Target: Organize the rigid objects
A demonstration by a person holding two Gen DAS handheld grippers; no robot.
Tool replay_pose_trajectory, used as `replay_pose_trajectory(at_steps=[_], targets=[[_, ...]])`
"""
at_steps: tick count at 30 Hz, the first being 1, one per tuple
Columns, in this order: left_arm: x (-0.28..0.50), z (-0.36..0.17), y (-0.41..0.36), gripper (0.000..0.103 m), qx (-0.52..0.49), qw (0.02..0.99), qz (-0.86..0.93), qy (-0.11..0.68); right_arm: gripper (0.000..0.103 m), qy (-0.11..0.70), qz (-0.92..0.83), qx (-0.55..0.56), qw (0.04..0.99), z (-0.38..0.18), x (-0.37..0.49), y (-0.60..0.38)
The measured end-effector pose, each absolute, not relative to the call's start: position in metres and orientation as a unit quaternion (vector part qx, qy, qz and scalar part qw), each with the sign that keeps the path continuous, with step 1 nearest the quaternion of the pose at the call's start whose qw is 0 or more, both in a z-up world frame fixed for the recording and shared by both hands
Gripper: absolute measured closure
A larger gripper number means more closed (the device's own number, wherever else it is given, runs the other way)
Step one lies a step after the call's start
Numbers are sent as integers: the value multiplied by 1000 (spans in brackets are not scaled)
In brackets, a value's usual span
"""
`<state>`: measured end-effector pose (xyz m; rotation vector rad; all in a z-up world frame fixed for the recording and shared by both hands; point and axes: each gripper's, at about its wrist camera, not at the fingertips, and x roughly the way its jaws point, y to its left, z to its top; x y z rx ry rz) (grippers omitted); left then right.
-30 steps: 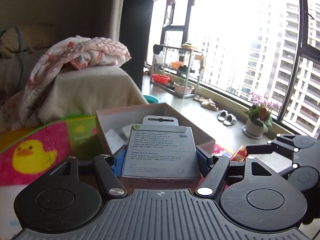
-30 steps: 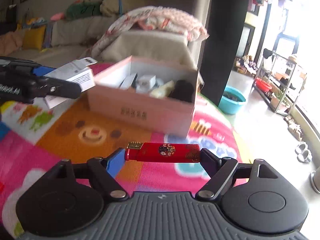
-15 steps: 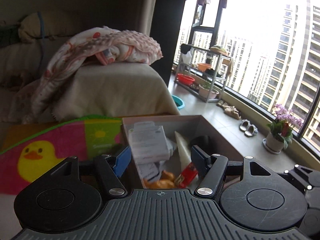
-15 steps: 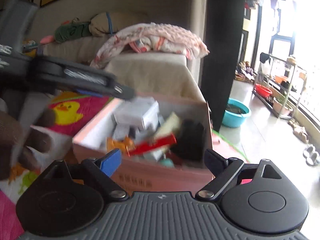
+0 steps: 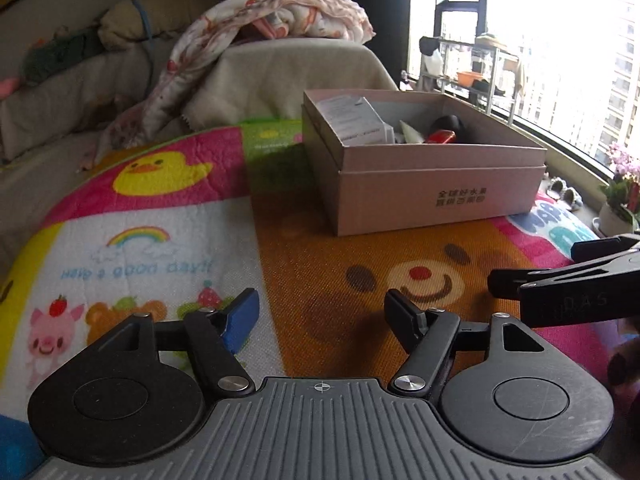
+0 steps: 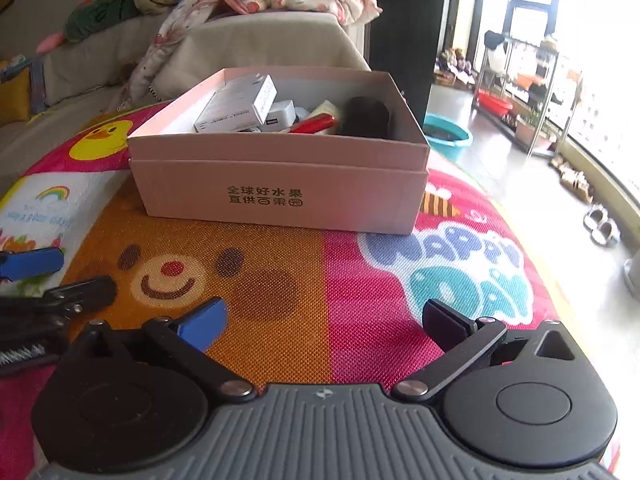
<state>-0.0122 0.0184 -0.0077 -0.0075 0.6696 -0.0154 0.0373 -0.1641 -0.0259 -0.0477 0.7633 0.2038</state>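
Note:
A pink cardboard box [image 6: 280,196] stands on the colourful play mat [image 6: 328,280]; it also shows in the left wrist view [image 5: 436,196]. Inside lie a white cable package [image 6: 240,104], a red lighter [image 6: 314,123], a white charger [image 6: 282,115] and a black object [image 6: 366,117]. The package [image 5: 352,116] and lighter [image 5: 440,136] show in the left wrist view too. My left gripper [image 5: 322,316] is open and empty, low over the mat in front of the box. My right gripper [image 6: 324,320] is open and empty beside it, to the right.
A sofa [image 5: 288,72] with a patterned blanket [image 5: 280,16] stands behind the box. The mat ends at the right, where the floor holds a blue basin [image 6: 446,134], a metal rack [image 6: 520,92], slippers [image 6: 602,230] and a potted plant [image 5: 618,204].
Both grippers let go of their loads over the box and drew back and down to the mat. The white package and the red lighter now lie in the box.

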Motion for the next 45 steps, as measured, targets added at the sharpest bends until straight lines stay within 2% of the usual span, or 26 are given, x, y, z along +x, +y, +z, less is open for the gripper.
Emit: replay_pose_trajectory(at_steps=[6, 16, 45], targets=[[-7, -10, 9, 20, -2, 944, 6, 329, 0, 340, 89, -22, 936, -33, 34, -164], [-5, -11, 10, 17, -5, 944, 11, 330, 0, 337, 91, -15, 937, -32, 32, -168], [-3, -10, 10, 18, -8, 944, 17, 329, 0, 335, 87, -17, 938, -33, 34, -166]])
